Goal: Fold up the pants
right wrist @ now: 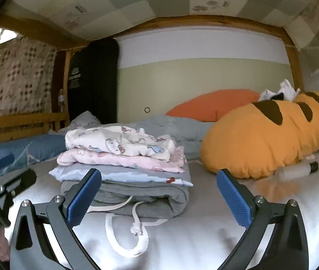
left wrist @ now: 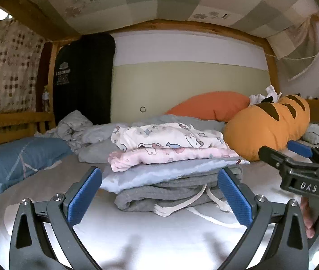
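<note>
A stack of folded clothes lies on the white bed sheet [left wrist: 137, 231]. Folded grey pants [left wrist: 177, 191] with a white drawstring [left wrist: 175, 209] are at the bottom; in the right wrist view the pants [right wrist: 141, 202] sit left of centre. On them lie a pale blue garment [left wrist: 150, 173], a pink printed one [left wrist: 163, 157] and a white cartoon-print one [left wrist: 166, 137]. My left gripper [left wrist: 160, 193] is open and empty, its blue pads either side of the stack's front. My right gripper [right wrist: 159, 195] is open and empty, to the right of the stack; it also shows in the left wrist view [left wrist: 294, 157].
A large orange striped plush pillow [right wrist: 269, 139] lies right of the stack, with an orange cushion [left wrist: 211, 106] behind. A clear bottle [right wrist: 296, 171] lies by the plush. A blue quilt [left wrist: 13, 159] and rumpled grey bedding [left wrist: 96, 132] are left and behind. Wooden bed rails [left wrist: 13, 121] border the bed.
</note>
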The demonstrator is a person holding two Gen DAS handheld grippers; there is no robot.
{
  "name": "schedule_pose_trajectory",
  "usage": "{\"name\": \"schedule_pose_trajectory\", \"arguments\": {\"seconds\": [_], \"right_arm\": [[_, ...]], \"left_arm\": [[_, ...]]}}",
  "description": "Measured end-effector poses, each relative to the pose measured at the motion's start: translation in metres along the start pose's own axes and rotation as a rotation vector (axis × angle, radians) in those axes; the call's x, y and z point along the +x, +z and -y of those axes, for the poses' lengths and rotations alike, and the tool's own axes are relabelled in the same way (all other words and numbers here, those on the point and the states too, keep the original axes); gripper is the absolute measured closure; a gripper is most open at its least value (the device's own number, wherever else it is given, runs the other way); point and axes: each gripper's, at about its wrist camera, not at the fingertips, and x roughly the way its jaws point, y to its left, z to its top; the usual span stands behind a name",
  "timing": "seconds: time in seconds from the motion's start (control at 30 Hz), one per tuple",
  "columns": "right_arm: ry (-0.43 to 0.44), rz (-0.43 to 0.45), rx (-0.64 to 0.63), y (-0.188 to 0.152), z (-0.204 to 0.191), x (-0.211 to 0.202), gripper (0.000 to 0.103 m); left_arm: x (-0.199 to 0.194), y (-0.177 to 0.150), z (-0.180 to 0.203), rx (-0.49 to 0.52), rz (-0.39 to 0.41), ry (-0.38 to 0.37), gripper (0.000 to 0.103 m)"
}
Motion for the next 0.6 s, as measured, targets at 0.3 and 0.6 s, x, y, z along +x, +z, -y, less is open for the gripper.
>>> {"name": "schedule_pose_trajectory", "arguments": {"seconds": [0.3,0.6], "right_arm": [[-0.009,0.016,-0.033,0.001,-0.007,-0.002,0.000],[-0.005,0.008,-0.041,0.002,-0.008,-0.002,0.000]], "left_arm": [[-0.004,0.001,-0.011,-0.052,0.011,0.004,0.001],[-0.004,0.002,-0.002,-0.007,0.015,0.014,0.001]]}}
